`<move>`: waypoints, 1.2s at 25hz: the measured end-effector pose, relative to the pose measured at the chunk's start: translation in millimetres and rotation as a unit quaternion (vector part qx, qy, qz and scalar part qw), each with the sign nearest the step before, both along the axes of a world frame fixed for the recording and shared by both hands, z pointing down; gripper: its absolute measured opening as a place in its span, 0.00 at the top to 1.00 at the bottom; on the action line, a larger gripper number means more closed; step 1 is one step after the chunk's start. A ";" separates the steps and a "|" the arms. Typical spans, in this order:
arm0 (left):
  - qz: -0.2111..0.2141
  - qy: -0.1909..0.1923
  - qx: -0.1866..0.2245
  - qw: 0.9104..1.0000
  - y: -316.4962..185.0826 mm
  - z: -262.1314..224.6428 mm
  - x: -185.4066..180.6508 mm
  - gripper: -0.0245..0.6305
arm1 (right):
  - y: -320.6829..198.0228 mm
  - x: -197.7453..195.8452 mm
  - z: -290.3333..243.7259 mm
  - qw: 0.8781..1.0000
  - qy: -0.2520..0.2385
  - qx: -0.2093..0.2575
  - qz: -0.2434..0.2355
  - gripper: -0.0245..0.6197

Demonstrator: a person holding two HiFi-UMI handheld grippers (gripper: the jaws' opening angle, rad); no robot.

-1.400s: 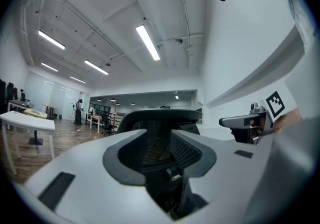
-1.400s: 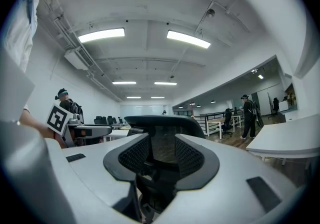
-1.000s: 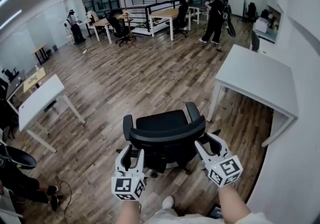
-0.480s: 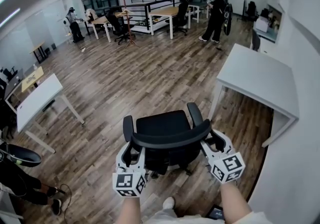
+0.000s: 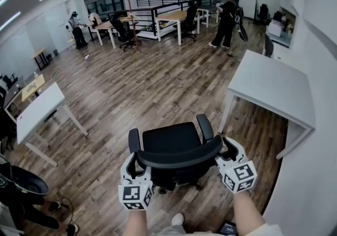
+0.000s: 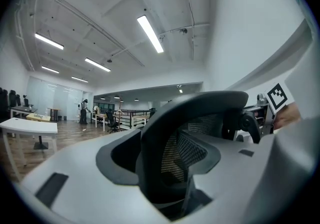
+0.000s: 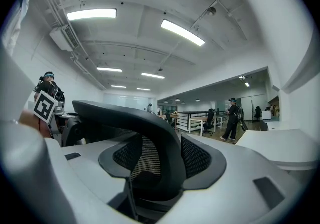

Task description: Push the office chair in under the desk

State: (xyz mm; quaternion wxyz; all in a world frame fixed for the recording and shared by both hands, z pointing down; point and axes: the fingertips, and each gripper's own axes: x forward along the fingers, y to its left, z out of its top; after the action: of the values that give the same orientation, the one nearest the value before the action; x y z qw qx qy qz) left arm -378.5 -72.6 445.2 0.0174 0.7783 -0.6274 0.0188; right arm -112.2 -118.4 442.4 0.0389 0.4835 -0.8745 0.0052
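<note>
A black office chair [image 5: 171, 139] stands on the wood floor to the left of the white desk [image 5: 274, 85], outside it, with its seat facing away from me. My left gripper [image 5: 136, 162] is at the left end of the curved backrest rim [image 5: 179, 157] and my right gripper [image 5: 227, 148] at the right end. Both pairs of jaws have just been opening. In the left gripper view the rim [image 6: 165, 128] lies between the open jaws of the left gripper [image 6: 165, 160]. The right gripper view shows the same rim [image 7: 150, 128] between the spread jaws of the right gripper [image 7: 160, 165].
A wall runs close behind the desk on the right. Another white desk [image 5: 39, 111] stands at the left, with a seated person's legs [image 5: 23, 198] near it. A person [image 5: 226, 16] stands far back among more desks and chairs [image 5: 176, 16]. My shoe [image 5: 176, 220] is just behind the chair.
The chair and both grippers have shifted a little nearer to me in the head view, and the backrest has swung slightly. Both pairs of jaws stand wider around the rim.
</note>
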 end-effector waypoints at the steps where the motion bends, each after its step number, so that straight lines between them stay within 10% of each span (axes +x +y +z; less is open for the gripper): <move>1: 0.002 -0.002 0.002 1.000 -2.4 -0.5 -0.3 0.64 | -2.2 -1.1 -0.7 1.000 0.004 0.001 -0.001 0.58; 30: 0.110 -0.025 0.020 0.993 -13.9 -8.1 11.7 0.61 | -8.4 -3.2 -7.2 0.998 0.028 0.048 -0.031 0.60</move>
State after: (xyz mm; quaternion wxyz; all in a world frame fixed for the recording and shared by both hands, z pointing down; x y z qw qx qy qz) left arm -366.8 -86.5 437.1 -0.0160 0.8422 -0.5383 0.0279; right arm -115.4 -126.7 435.3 0.0401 0.4576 -0.8868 -0.0518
